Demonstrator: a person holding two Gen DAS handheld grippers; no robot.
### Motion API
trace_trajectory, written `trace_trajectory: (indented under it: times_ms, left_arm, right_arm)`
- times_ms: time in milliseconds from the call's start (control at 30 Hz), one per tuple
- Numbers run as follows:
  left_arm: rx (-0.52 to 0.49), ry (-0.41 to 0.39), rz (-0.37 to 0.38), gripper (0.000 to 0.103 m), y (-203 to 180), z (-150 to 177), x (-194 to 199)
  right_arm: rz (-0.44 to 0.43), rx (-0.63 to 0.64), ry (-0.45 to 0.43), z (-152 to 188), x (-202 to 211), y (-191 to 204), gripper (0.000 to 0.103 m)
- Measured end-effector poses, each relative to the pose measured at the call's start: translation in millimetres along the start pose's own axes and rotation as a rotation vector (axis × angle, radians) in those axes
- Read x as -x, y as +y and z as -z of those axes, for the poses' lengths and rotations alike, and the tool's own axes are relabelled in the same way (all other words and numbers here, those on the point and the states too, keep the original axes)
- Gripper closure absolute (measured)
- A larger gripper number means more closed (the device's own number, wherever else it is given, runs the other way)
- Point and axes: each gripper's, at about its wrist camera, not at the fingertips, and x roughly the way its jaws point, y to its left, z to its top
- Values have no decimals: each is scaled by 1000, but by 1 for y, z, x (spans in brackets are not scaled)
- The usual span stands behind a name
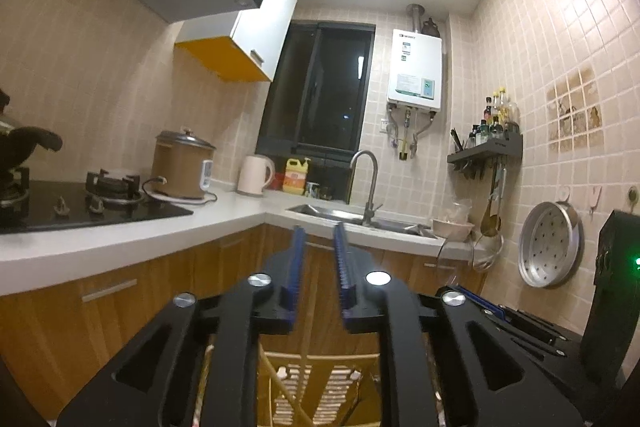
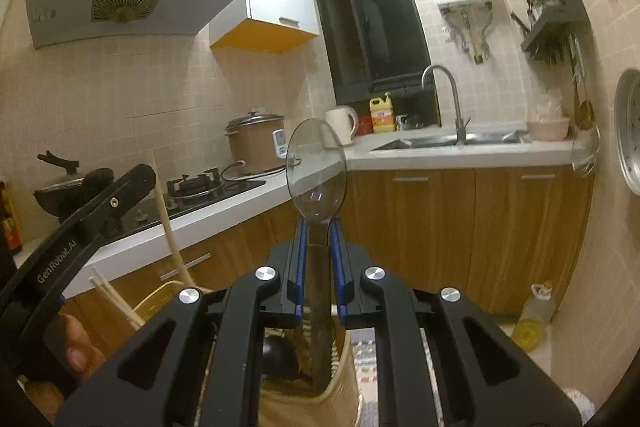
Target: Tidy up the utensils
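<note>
My right gripper (image 2: 318,227) is shut on the handle of a clear plastic spoon (image 2: 316,167), bowl upright above the fingertips. The handle runs down into a beige slotted utensil holder (image 2: 344,379) below the gripper. Wooden chopsticks (image 2: 170,227) stick up from the holder's left side. My left gripper (image 1: 320,235) is open and empty, its blue pads apart, held above the same holder (image 1: 320,383). The left gripper's black body (image 2: 80,235) shows at the left of the right wrist view, with a hand under it.
A white L-shaped counter (image 1: 120,243) carries a gas hob (image 1: 80,203), a rice cooker (image 1: 182,163), a kettle (image 1: 254,175) and a sink with faucet (image 1: 366,183). A wall shelf (image 1: 486,149) holds bottles. A steamer tray (image 1: 550,247) hangs on the right wall. An oil bottle (image 2: 534,315) stands on the floor.
</note>
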Motion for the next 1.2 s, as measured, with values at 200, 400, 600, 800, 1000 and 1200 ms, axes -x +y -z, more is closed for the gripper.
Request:
trace_trajectory:
  times_ms: [200,400,600,800,1000,1200]
  left_arm:
    - [41,11,-3,75,15,-10,18]
    - [19,16,6,68,15,-16,54]
    - [31,47,-14,59,22,-6,95]
    - [-7,125,-68,34,20,17,126]
    - [-90,185,-153,15,8,50,148]
    - [-109,186,-193,12,7,70,153]
  right_arm:
    - [3,0,11,2,22,2,81]
    - [-8,-15,32,5,57,9,72]
    - [-6,-5,78,30,87,23,71]
    - [14,18,136,59,111,34,55]
    - [89,42,153,92,129,37,47]
    - [153,66,109,104,135,36,43]
